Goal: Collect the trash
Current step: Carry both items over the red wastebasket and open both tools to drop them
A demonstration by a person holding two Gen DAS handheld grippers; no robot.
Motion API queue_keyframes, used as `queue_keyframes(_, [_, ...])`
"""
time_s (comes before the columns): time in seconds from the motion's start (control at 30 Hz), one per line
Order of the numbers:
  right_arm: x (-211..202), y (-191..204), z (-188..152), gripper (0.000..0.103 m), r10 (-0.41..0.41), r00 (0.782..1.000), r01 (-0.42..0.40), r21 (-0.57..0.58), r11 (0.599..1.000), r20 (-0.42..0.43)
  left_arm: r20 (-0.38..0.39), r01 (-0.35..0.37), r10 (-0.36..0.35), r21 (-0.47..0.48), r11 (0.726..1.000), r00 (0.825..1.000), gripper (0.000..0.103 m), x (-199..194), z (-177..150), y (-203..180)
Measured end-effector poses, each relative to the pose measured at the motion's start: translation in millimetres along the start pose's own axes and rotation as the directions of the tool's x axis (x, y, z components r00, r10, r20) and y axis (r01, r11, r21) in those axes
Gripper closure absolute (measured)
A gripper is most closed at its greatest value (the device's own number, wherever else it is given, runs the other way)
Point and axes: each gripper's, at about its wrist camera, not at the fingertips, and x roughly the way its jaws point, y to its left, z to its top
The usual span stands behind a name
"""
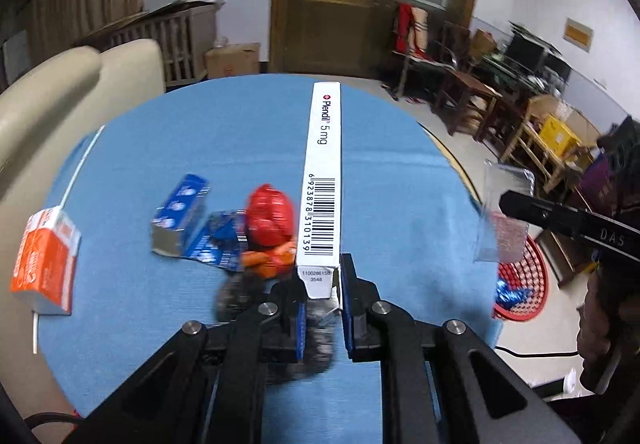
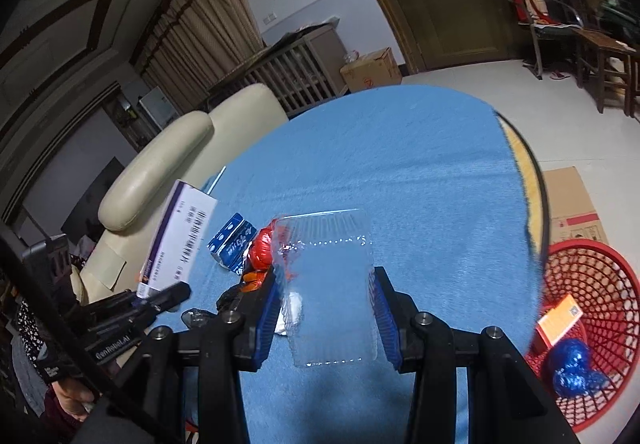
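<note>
My left gripper (image 1: 323,286) is shut on a long white medicine box (image 1: 323,180) and holds it above the blue table (image 1: 240,132). The box also shows in the right wrist view (image 2: 180,240), at the left. My right gripper (image 2: 326,308) is shut on a clear plastic tray (image 2: 328,284); the tray shows blurred in the left wrist view (image 1: 502,220) over the table's right edge. On the table lie a blue carton (image 1: 180,214), a red crumpled wrapper (image 1: 270,214), an orange scrap (image 1: 272,262) and an orange-and-white carton (image 1: 46,262).
A red mesh basket (image 2: 600,284) stands on the floor right of the table, holding an orange box (image 2: 558,318) and a blue crumpled wrapper (image 2: 572,366). A cream sofa (image 2: 160,180) lies left of the table. A cardboard box (image 2: 572,204) lies behind the basket.
</note>
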Motion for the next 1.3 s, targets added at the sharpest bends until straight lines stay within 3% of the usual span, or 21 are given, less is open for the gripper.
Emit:
queue_keyframes(0.33, [-49.7, -46.7, -15.8, 0.057, -0.069, 0.996, 0.064, 0.080, 0.995, 0.061, -0.063, 0.091, -0.083, 0.129, 0.987, 0.995, 0.088, 21.2, 2.0, -76.5])
queue_keyframes(0.67, [-90.2, -104.2, -26.4, 0.057, -0.143, 0.984, 0.120, 0.196, 0.973, 0.106, -0.093, 0.121, -0.103, 0.221, 0.968, 0.990, 0.088, 42.6, 10.8, -135.7])
queue_keyframes(1.13, [-110.4, -138.6, -28.7, 0.057, -0.212, 0.967, 0.166, 0.282, 0.945, 0.141, -0.098, 0.166, -0.141, 0.342, 0.925, 0.985, 0.088, 60.2, 22.1, -194.5])
queue_keyframes(1.3, [-115.4, -157.5, -33.1, 0.057, -0.248, 0.959, 0.190, 0.332, 0.924, 0.139, -0.142, 0.234, -0.194, 0.360, 0.903, 0.971, 0.087, 72.3, 22.7, -215.4])
